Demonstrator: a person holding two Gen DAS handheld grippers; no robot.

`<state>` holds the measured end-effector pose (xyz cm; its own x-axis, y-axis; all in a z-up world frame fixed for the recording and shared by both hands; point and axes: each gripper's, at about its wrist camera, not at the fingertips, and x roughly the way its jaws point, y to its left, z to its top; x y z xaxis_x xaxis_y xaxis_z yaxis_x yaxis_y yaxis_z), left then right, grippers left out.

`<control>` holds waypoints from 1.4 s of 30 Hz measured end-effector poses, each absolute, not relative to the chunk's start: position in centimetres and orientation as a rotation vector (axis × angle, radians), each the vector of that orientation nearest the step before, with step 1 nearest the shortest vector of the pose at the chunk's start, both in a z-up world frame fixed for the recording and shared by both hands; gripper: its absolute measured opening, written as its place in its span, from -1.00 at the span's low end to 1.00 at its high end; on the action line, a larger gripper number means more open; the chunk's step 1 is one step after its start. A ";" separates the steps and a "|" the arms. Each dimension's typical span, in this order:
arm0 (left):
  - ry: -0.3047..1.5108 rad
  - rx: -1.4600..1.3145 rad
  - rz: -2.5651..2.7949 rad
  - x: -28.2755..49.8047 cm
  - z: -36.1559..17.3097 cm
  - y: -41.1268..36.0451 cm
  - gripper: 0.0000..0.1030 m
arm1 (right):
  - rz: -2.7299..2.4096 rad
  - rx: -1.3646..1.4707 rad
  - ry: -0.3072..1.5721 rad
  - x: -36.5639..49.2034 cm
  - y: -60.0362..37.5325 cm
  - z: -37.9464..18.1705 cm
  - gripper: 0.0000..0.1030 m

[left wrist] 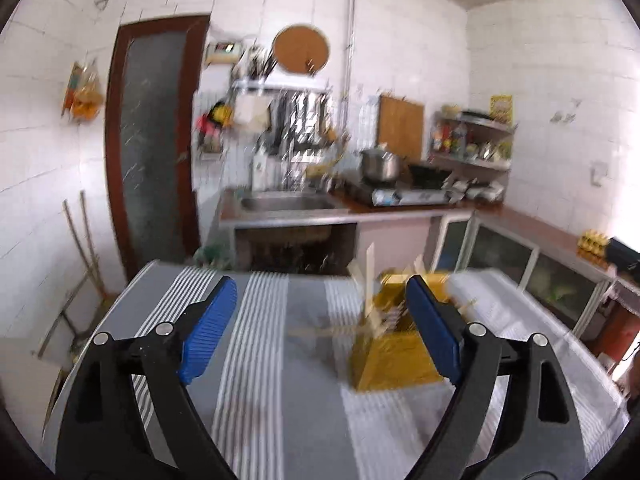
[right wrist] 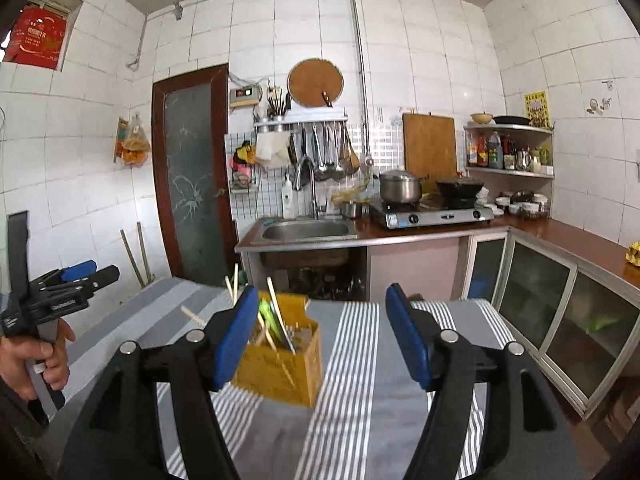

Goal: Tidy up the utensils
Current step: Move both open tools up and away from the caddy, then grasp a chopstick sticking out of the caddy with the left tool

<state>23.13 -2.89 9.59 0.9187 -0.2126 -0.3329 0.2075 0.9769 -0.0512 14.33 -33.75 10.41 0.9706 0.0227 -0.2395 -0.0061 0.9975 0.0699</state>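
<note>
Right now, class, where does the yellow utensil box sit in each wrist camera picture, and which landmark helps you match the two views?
Left wrist view: the yellow utensil box is right of centre on the striped cloth, partly behind the left gripper's right finger.
Right wrist view: the box is left of centre, beside the right gripper's left finger.
Shared landmark: the steel sink.

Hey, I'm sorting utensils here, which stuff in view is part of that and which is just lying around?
Part of the job:
yellow box
chopsticks standing in it
left gripper, open
right gripper, open

Just lying around:
pot
stove
sink
cutting board
</note>
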 end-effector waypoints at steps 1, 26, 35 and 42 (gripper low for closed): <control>0.369 -0.009 -0.186 23.7 8.5 -2.5 0.63 | 0.006 0.072 0.253 14.4 -34.0 10.0 0.26; 1.072 -0.926 -0.379 48.8 -12.1 -1.2 -0.54 | -0.001 0.109 0.389 25.8 -34.9 4.0 0.28; 0.509 -0.371 -0.395 39.7 4.2 -3.0 -0.78 | 0.018 0.088 0.347 24.6 -34.5 5.2 0.28; 0.255 -0.119 -0.447 35.7 11.2 -8.7 -0.92 | 0.046 0.088 0.303 23.1 -33.4 6.7 0.28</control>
<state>35.73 -8.67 11.22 0.8704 -0.4416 -0.2177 0.4120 0.8954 -0.1690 23.12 -33.44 6.66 0.9535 0.0582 -0.2956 -0.0318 0.9951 0.0935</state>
